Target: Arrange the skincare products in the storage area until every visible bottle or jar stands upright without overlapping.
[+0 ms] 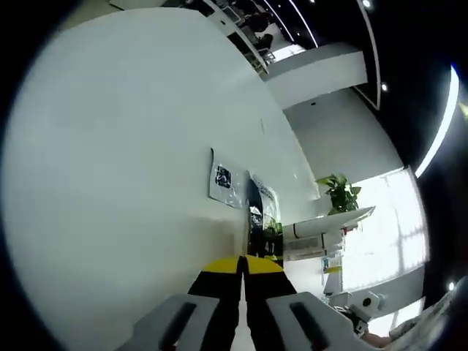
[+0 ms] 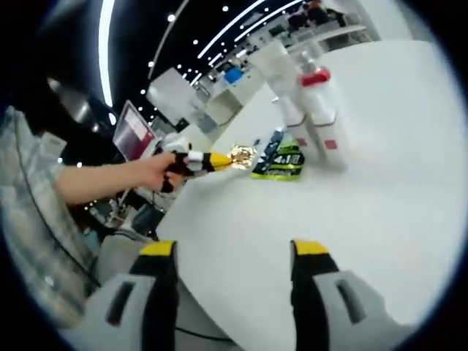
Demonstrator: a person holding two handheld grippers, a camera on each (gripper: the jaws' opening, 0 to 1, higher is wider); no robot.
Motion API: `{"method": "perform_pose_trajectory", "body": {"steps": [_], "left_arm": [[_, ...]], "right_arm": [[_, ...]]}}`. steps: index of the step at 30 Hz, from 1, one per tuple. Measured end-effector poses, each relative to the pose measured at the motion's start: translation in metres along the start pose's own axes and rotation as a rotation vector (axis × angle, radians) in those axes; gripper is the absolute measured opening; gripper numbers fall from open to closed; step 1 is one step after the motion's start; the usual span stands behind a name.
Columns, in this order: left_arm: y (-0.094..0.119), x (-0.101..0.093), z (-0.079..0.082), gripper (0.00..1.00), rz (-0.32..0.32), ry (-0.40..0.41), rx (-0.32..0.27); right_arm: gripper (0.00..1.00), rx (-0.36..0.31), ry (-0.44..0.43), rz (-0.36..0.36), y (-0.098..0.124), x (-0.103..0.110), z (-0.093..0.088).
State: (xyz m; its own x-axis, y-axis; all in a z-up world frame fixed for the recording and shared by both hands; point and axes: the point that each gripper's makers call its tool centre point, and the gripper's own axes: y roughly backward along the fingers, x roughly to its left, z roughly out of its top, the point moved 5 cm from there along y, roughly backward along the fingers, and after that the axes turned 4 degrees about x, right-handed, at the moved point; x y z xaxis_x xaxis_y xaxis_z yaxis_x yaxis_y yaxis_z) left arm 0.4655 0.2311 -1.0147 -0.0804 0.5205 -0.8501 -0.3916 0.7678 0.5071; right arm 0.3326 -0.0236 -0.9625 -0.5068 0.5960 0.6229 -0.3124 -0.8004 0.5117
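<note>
The white table (image 2: 380, 219) takes up most of the right gripper view, bare in the near field. My right gripper (image 2: 235, 270) hangs low over it with jaws spread apart and nothing between them.

Far across the table from that gripper, up and to the right in its view, stands the cluster of white bottles (image 2: 311, 110), one with a red cap (image 2: 314, 77). They look upright, packed touching or nearly so; I cannot tell whether any overlap. Just beside their base lie flat green-and-black packets (image 2: 279, 164), long axis running along the table toward the left gripper.

In the right gripper view my other hand (image 2: 162, 172) reaches in from the left, holding the left gripper (image 2: 232, 156); its tip sits close to the packets, gripping something gold-coloured, too small to identify. In the left gripper view, the jaws are pressed together at their yellow tips (image 1: 243, 265).

Judgement: the left gripper is much nearer the products; the right has open table ahead and nothing blocking its path to the bottles. The packets beside the bottles are the likely obstruction.

Background: a potted plant (image 1: 340, 191) and white shelf (image 1: 329, 223), well apart from the work.
</note>
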Motion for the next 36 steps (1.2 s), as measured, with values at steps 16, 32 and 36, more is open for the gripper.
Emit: {"method": "perform_pose_trajectory", "body": {"steps": [16, 32, 36], "left_arm": [[-0.007, 0.020, -0.001, 0.01, 0.090, 0.039, 0.043], [-0.006, 0.015, 0.000, 0.04, 0.158, 0.031, 0.102], [-0.004, 0.014, 0.000, 0.07, 0.166, 0.041, 0.112]], "right_arm": [[0.57, -0.004, -0.040, -0.006, -0.002, 0.000, -0.006], [0.55, -0.008, -0.032, -0.009, 0.000, 0.001, -0.007], [0.55, -0.005, -0.029, -0.008, 0.002, 0.002, -0.009]]}}
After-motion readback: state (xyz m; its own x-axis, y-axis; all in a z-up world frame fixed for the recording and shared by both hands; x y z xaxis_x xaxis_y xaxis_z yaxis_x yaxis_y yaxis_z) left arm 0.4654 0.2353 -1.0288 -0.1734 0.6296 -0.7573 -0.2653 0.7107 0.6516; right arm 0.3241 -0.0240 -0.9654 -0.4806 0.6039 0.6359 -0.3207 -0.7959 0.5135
